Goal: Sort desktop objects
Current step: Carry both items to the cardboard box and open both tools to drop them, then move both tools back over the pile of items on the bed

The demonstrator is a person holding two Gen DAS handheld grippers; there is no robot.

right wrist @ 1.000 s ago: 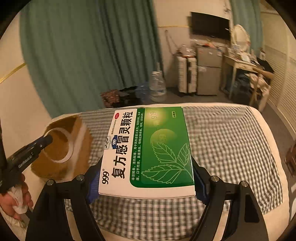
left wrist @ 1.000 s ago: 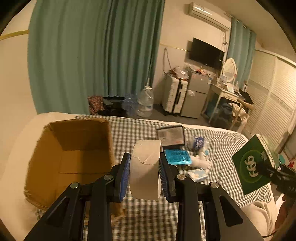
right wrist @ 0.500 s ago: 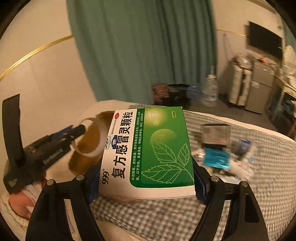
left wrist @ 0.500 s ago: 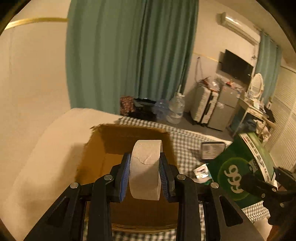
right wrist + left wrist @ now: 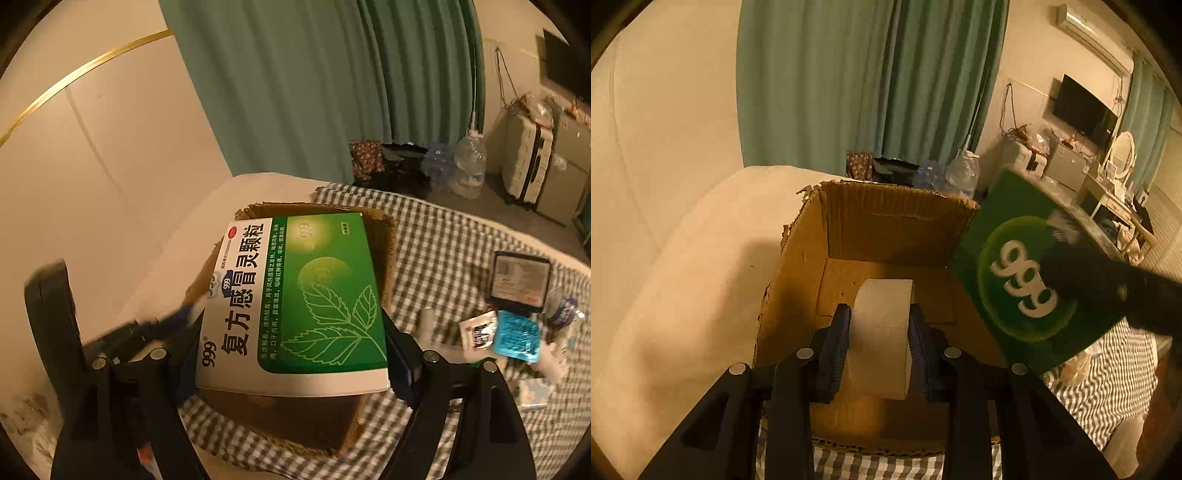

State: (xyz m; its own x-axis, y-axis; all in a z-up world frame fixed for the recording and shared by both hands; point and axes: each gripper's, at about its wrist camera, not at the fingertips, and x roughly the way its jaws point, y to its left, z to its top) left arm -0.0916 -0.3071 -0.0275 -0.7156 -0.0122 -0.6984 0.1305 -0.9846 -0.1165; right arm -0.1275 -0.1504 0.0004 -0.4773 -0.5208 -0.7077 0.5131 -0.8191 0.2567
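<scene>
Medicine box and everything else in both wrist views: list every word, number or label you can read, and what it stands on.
"999": white numerals on the end face of the green medicine box, left wrist view.
"999" and "复方感冒灵颗粒": top face of the same box, right wrist view.
Small columns of print beside that name: too small to read.
Label on the black case on the checked cloth: blurred, unreadable.
White sachet: print illegible.

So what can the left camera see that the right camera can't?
Only the left wrist view shows the roll of tape between the opening left gripper, and the cardboard box's bare floor. Only the right wrist view shows the small things lying on the checked cloth. Both show the cardboard box and the green medicine box.
</scene>
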